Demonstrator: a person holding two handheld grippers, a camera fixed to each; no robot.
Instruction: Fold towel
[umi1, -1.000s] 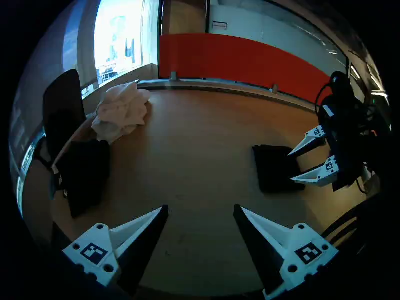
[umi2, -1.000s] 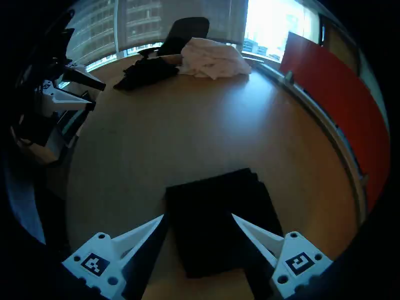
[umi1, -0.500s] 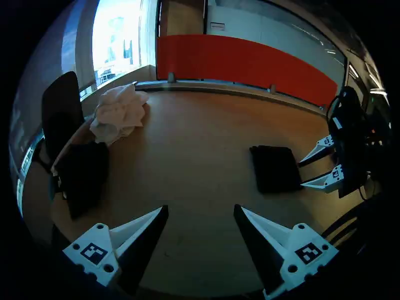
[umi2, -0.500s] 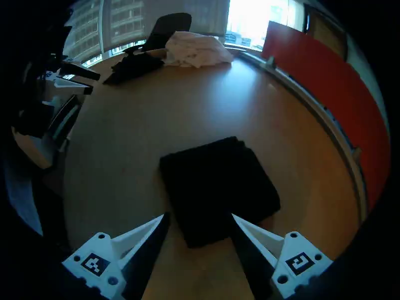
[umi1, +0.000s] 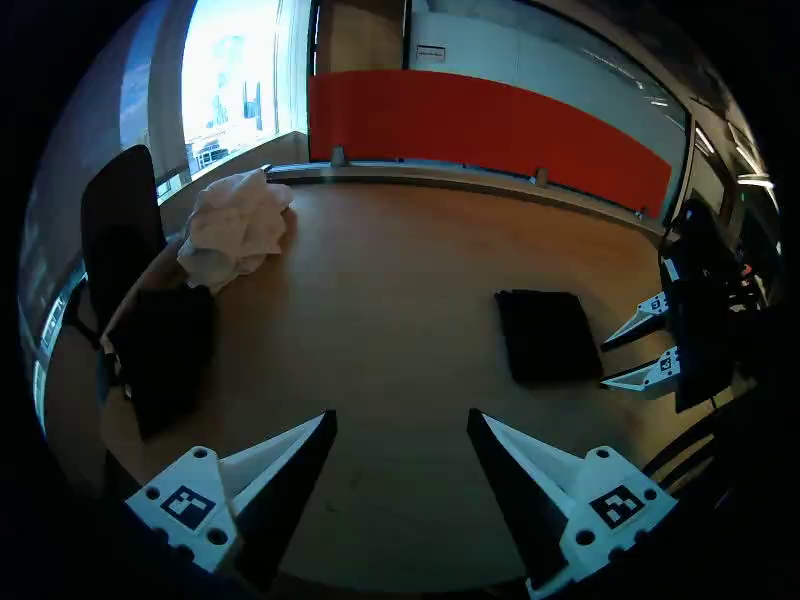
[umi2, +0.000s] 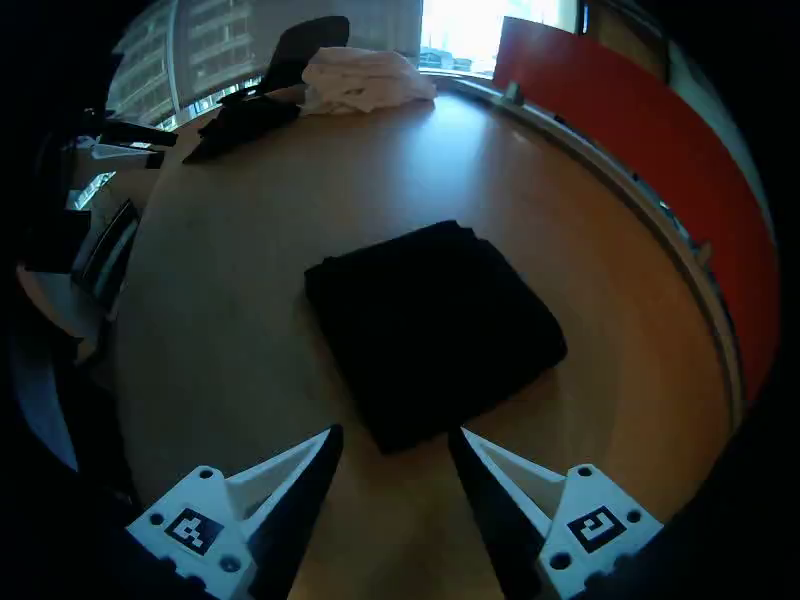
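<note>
A black towel (umi2: 435, 330) lies folded into a flat rectangle on the wooden table (umi2: 230, 300). My right gripper (umi2: 393, 432) is open just behind the towel's near corner, which sits between the fingertips without being pressed. In the left gripper view the same black towel (umi1: 545, 335) lies to the right, with the right gripper (umi1: 610, 366) at its right edge. My left gripper (umi1: 400, 415) stands open over bare table with nothing between its fingers. It also shows far off in the right gripper view as the left gripper (umi2: 160, 145).
A crumpled white towel pile (umi1: 235, 225) and a loose black cloth (umi1: 165, 350) lie at the table's left end, beside a black office chair (umi1: 115, 215). A red panel (umi1: 480, 120) runs along the far edge. Bare wood (umi1: 390, 290) spreads between the piles and the folded towel.
The right gripper has drawn back from over the folded black towel, so the whole towel now lies ahead of its fingers. The left gripper has barely moved.
</note>
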